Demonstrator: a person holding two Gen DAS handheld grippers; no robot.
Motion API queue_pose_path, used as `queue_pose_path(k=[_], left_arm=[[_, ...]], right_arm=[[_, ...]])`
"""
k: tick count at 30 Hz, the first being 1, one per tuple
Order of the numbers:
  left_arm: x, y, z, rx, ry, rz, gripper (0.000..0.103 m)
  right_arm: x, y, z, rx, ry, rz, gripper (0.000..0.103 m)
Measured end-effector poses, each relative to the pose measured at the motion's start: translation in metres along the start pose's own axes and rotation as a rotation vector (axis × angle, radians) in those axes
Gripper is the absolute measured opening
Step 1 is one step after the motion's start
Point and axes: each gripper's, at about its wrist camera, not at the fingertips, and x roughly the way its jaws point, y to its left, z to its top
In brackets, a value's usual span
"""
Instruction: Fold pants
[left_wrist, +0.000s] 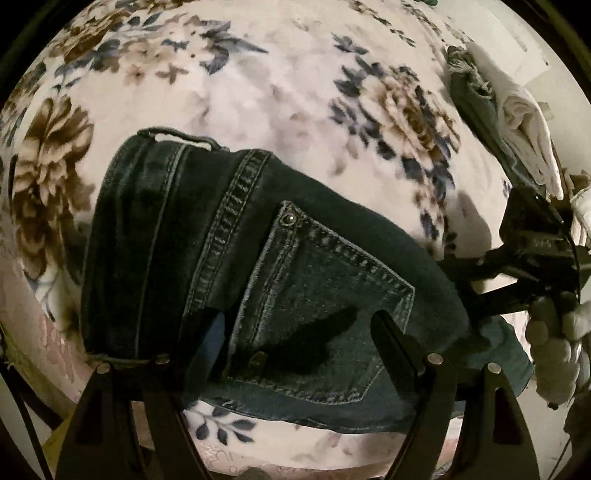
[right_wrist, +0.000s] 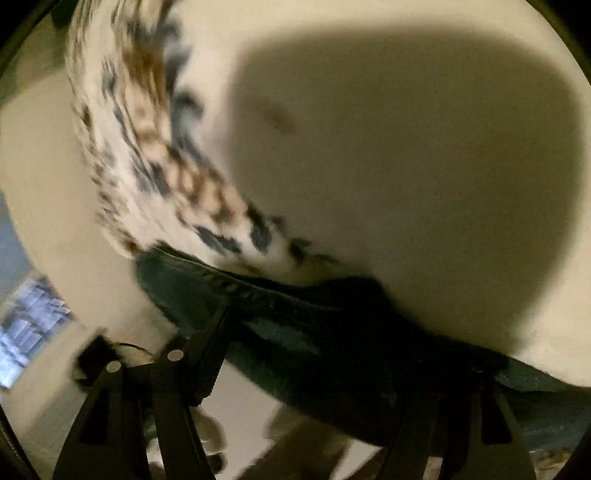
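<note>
Wide left claw (left_wrist: 295, 317) over folded jeans (left_wrist: 236, 258); right claw (right_wrist: 325, 332), blurred, state unclear.

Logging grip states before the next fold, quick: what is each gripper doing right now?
Left gripper: open, over the folded jeans, holding nothing.
Right gripper: open, fingers around the jeans' edge; view blurred.

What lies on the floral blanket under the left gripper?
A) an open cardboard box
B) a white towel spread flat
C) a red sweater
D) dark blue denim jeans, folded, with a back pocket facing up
D: the left wrist view shows the folded dark blue denim jeans on the floral blanket, the stitched back pocket facing up between the fingers of the open left gripper.
</note>
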Motion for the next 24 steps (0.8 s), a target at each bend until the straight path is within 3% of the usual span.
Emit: queue_pose_path(k=[1, 3, 5, 8, 10, 11, 12, 13, 14, 15, 16, 17, 18, 21, 24], left_arm=[[0.001, 0.000, 0.000, 0.004, 0.003, 0.004, 0.079], [0.003, -0.002, -0.001, 0.029, 0.009, 0.014, 0.079], [0.005, -0.003, -0.002, 0.043, 0.014, 0.016, 0.079], [0.007, -0.001, -0.003, 0.040, 0.023, 0.015, 0.079], [0.006, 0.000, -0.003, 0.031, 0.024, 0.005, 0.079], [0.005, 0.001, -0.004, 0.029, 0.026, 0.002, 0.079], [0.004, 0.001, -0.004, 0.027, 0.028, -0.001, 0.079], [0.003, 0.001, -0.005, 0.028, 0.029, -0.002, 0.079], [0.002, 0.001, -0.006, 0.031, 0.031, -0.004, 0.079], [0.002, 0.000, -0.007, 0.037, 0.032, -0.002, 0.079], [0.001, -0.001, -0.007, 0.046, 0.033, 0.002, 0.079], [0.001, -0.003, -0.009, 0.053, 0.034, 0.003, 0.079], [0.000, -0.005, -0.011, 0.066, 0.032, 0.007, 0.079], [0.000, -0.013, -0.016, 0.102, 0.025, 0.036, 0.079], [-0.005, -0.022, -0.023, 0.134, -0.002, 0.060, 0.080]], right_arm=[[-0.004, 0.006, 0.000, -0.007, -0.012, -0.044, 0.036], [-0.032, 0.014, 0.003, 0.019, -0.100, -0.040, 0.024], [-0.062, 0.012, 0.007, 0.050, -0.173, 0.012, 0.020], [-0.079, 0.008, 0.003, 0.014, -0.222, -0.129, 0.018], [-0.087, 0.007, 0.003, -0.006, -0.181, -0.091, 0.019], [-0.092, 0.010, 0.002, -0.032, -0.172, -0.116, 0.021], [-0.096, 0.017, 0.002, -0.076, -0.165, -0.153, 0.033], [-0.096, 0.024, 0.002, -0.119, -0.150, -0.167, 0.053], [-0.092, 0.028, 0.002, -0.137, -0.131, -0.175, 0.060], [-0.081, 0.031, 0.002, -0.161, -0.091, -0.220, 0.061], [-0.074, 0.031, 0.003, -0.170, -0.067, -0.267, 0.052], [-0.070, 0.030, 0.006, -0.181, -0.084, -0.342, 0.035], [-0.067, 0.030, 0.015, -0.168, -0.110, -0.346, 0.015], [-0.085, 0.023, 0.025, -0.103, -0.232, -0.372, 0.008], [-0.113, 0.022, 0.008, -0.137, -0.288, -0.269, 0.013]])
